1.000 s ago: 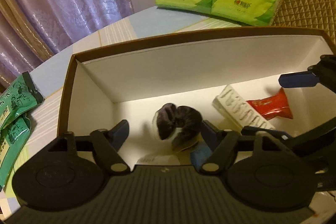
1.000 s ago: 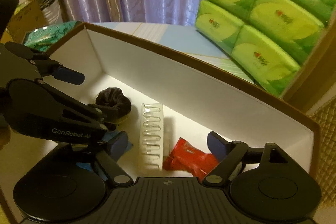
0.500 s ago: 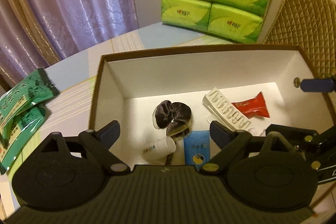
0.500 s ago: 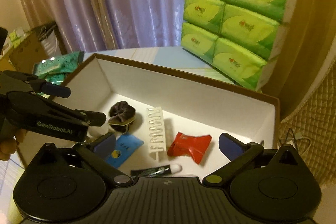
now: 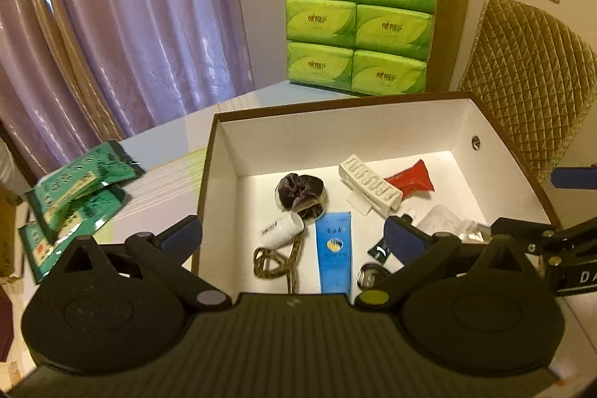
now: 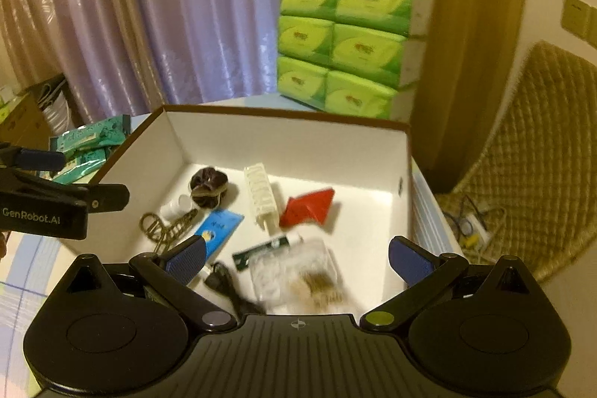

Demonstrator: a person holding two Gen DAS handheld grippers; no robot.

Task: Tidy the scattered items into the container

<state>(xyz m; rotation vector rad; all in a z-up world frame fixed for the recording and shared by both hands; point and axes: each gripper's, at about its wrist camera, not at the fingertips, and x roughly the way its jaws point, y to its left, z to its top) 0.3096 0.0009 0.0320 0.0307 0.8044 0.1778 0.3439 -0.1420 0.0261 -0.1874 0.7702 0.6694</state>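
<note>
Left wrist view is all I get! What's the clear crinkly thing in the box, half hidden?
Observer: A clear bag with something brown inside. It's blurry in the right wrist view.
Operator: Is the other gripper holding anything?
Observer: No. The right gripper is open, with nothing pinched between its fingers.
Operator: Anything on the floor?
Observer: What looks like a power strip with cables lies beside the quilted chair.

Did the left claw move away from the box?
Yes. The left claw has pulled up and back: the box looks smaller, and its near floor now shows.
</note>
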